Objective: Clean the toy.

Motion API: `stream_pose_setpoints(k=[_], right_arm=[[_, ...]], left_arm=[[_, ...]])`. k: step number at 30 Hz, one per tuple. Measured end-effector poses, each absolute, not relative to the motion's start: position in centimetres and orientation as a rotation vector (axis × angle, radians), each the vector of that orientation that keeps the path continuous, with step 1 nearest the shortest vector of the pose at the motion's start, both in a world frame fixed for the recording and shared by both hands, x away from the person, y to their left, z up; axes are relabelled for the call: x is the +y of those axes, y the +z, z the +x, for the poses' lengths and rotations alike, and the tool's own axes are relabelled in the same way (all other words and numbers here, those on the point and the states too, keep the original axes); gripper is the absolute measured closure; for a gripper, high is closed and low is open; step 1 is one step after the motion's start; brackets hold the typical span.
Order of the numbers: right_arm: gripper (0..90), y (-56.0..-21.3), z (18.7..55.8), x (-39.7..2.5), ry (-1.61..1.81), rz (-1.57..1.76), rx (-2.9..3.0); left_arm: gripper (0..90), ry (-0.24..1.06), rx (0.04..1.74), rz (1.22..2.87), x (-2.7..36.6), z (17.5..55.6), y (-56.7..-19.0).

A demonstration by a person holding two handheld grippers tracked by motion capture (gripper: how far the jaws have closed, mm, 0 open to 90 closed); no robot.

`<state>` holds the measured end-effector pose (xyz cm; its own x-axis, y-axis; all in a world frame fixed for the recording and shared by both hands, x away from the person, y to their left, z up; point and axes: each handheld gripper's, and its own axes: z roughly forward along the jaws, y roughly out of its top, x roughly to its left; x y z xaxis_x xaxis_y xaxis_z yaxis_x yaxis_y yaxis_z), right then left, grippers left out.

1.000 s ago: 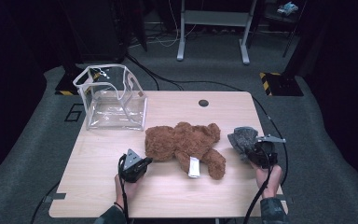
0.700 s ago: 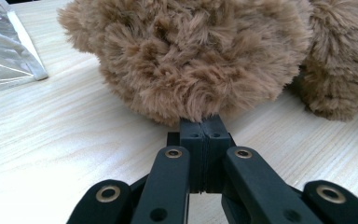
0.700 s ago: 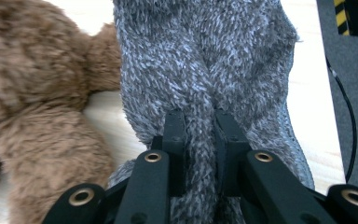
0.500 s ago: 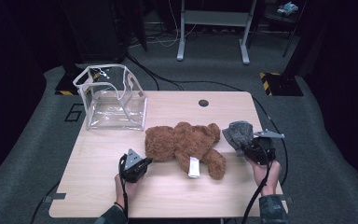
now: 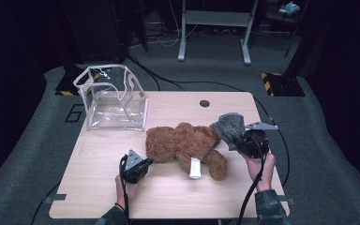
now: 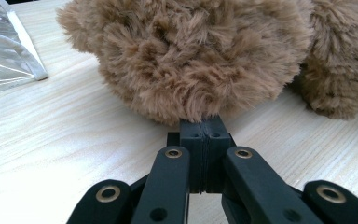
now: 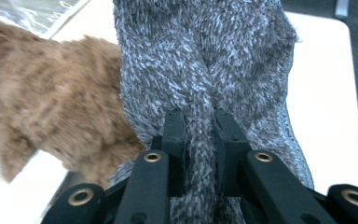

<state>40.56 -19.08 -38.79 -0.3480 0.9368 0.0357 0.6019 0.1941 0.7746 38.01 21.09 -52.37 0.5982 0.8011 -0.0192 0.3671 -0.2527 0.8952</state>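
A brown teddy bear (image 5: 187, 143) lies on its side in the middle of the wooden table (image 5: 98, 187), a white label (image 5: 194, 168) on its lower body. My left gripper (image 5: 138, 166) rests on the table at the bear's near left. In the left gripper view its jaws are shut (image 6: 204, 127), their tips against the bear's fur (image 6: 191, 60). My right gripper (image 5: 243, 138) is held just right of the bear. It is shut (image 7: 200, 116) on a bunched fold of a grey knitted piece (image 7: 205, 56), which hangs over the bear's right end (image 5: 229, 126).
A clear plastic bag (image 5: 112, 98) with white trim stands open at the table's back left. A round cable hole (image 5: 205, 103) sits near the back edge. Cables trail off the right side onto the grey floor.
My right gripper has carried the grey knitted piece a little left and farther back, up against the bear. The left gripper and the bear have stayed put.
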Motion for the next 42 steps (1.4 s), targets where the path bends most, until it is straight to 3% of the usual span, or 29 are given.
stream_pose_setpoints(k=[15, 42], right_arm=[[77.2, -36.9, 41.4, -14.6, 1.071, 1.321, 2.120], [76.8, -37.9, 42.8, -1.6, 1.117, 1.060, 2.385]], left_arm=[[89.6, 0.555, 0.950, 1.849, 21.1, 38.1, -52.4], [89.7, 0.559, 0.947, 1.850, 21.0, 38.1, -52.4]])
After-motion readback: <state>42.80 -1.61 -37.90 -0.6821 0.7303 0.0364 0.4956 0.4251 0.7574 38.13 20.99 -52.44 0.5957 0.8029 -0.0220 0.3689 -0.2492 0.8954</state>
